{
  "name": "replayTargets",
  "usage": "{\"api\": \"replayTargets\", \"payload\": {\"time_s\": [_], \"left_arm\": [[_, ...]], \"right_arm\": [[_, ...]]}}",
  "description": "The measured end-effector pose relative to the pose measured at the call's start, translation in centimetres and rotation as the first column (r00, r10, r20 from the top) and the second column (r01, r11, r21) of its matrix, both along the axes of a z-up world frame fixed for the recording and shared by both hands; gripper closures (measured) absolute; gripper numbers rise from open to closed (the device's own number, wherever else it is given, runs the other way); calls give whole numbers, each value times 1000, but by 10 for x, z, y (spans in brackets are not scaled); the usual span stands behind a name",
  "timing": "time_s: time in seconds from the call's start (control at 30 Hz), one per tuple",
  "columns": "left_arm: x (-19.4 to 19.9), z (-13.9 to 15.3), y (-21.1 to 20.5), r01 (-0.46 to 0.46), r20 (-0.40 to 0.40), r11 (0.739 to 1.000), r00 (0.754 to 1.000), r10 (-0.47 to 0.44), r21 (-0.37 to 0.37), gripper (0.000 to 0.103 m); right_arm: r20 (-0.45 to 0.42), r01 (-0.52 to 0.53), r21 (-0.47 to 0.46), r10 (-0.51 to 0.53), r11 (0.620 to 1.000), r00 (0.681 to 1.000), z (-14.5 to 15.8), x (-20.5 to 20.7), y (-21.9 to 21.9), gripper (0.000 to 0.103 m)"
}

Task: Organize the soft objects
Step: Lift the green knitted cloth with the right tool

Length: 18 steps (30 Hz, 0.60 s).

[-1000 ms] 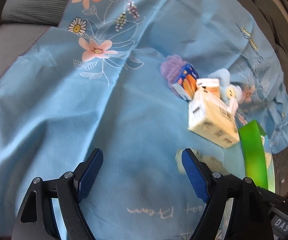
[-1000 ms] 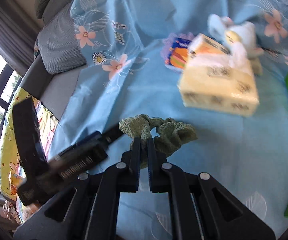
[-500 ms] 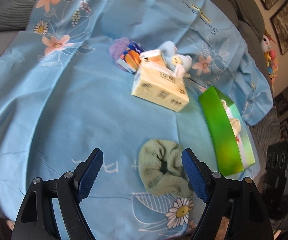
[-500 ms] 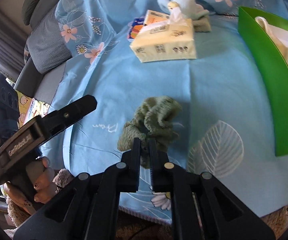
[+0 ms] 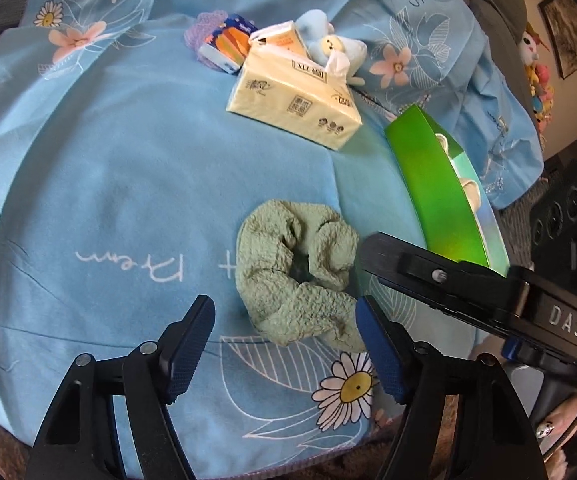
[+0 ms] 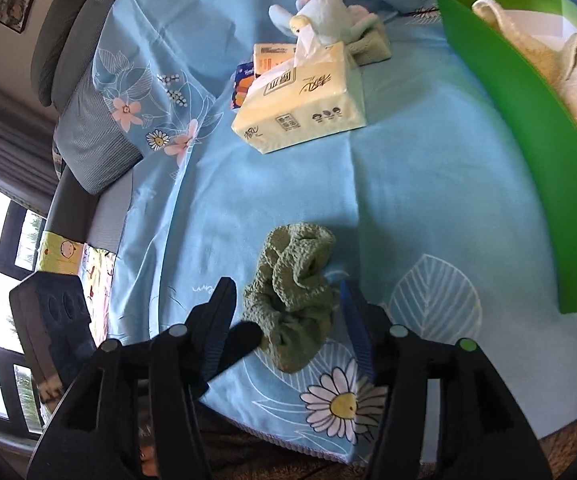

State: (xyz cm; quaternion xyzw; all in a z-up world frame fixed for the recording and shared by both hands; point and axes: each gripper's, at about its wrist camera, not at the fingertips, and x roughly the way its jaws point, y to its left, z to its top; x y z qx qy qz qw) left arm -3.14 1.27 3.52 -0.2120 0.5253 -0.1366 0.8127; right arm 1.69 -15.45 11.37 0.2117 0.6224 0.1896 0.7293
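Lying crumpled on the pale blue floral sheet [image 5: 128, 168], released from a closed grip, green terry cloth [image 5: 296, 276]: right gripper [image 6: 288, 312] opening around it, left gripper [image 5: 284, 340] half-wide, narrowing, seemingly untouching; green box [image 5: 432, 184] near, unfilled by it.

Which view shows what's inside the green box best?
The right wrist view: it looks over the green box wall at a cream towel inside, with something reddish and yellow beneath. The left wrist view shows the green box mostly side-on, only slivers of cream showing.
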Motion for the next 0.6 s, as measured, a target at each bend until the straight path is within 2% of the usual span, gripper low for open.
{"api": "replayTargets", "payload": {"time_s": [0.13,0.23,0.3,0.37,0.43,0.5,0.6], "left_arm": [[4,-10,-4,5,-36,1000,999,-6,-22,46],[3,-11,-6,7,-22,1000,1000,-7,-3,52],[3,-10,-5,10,-20,1000,1000,-10,-3,63],[4,-12,-5,11,-22,1000,1000,-12,-17,67],[3,-12,-7,16,-14,1000,1000,-16,-22,71],[2,-11,-11,28,-8,1000,1000,-29,-13,76],[-1,-7,-18,41,9,999,999,-42,27,77]], "right_arm": [[-37,-29,-10,29,1000,999,-15,6,11,45],[-60,-44,-25,43,999,997,-25,7,18,45],[-72,-49,-25,47,999,996,-31,7,20,45],[-68,-50,-9,49,999,996,-33,6,21,45],[-61,-58,-1,57,998,996,-33,4,24,50],[-71,-67,21,68,998,995,-36,2,26,66],[-66,-64,27,65,998,996,-37,-1,25,74]]}}
